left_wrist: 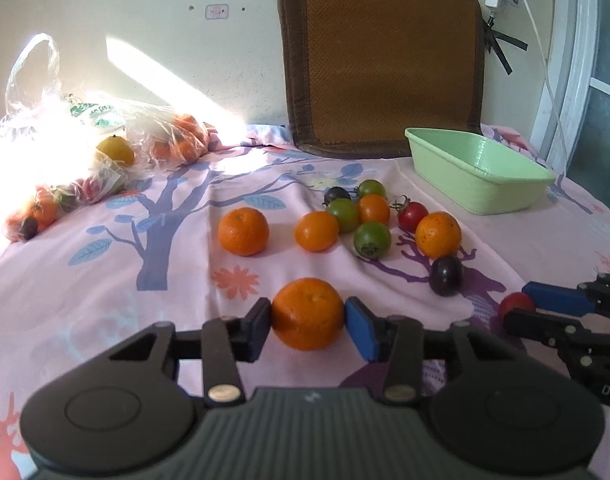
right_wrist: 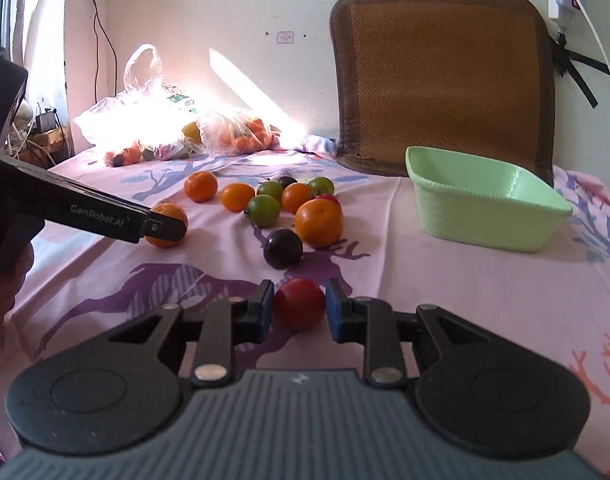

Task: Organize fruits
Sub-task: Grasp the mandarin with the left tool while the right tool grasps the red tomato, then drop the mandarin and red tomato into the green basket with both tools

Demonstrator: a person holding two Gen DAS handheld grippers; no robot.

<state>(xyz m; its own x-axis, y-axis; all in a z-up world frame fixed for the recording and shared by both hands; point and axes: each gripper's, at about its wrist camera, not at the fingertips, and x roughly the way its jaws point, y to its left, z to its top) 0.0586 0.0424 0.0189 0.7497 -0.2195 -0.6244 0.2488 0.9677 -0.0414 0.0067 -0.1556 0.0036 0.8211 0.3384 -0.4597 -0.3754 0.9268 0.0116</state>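
Note:
My left gripper [left_wrist: 307,322] is shut on an orange [left_wrist: 307,314] low over the pink cloth; the same orange [right_wrist: 167,226] shows in the right wrist view behind the left gripper's finger. My right gripper [right_wrist: 299,308] is shut on a red tomato [right_wrist: 299,303], which also shows at the right of the left wrist view [left_wrist: 516,303]. A cluster of loose fruit lies beyond: oranges [left_wrist: 243,231], green tomatoes [left_wrist: 371,239], a red tomato [left_wrist: 412,216] and a dark plum [left_wrist: 445,275]. An empty green tub [left_wrist: 479,170] stands at the back right.
Plastic bags with more fruit [left_wrist: 105,152] lie at the back left in bright sunlight. A brown woven cushion [left_wrist: 381,60] leans on the wall behind the tub. White cables [left_wrist: 545,40] hang at the far right. The cloth [left_wrist: 105,300] covers the whole surface.

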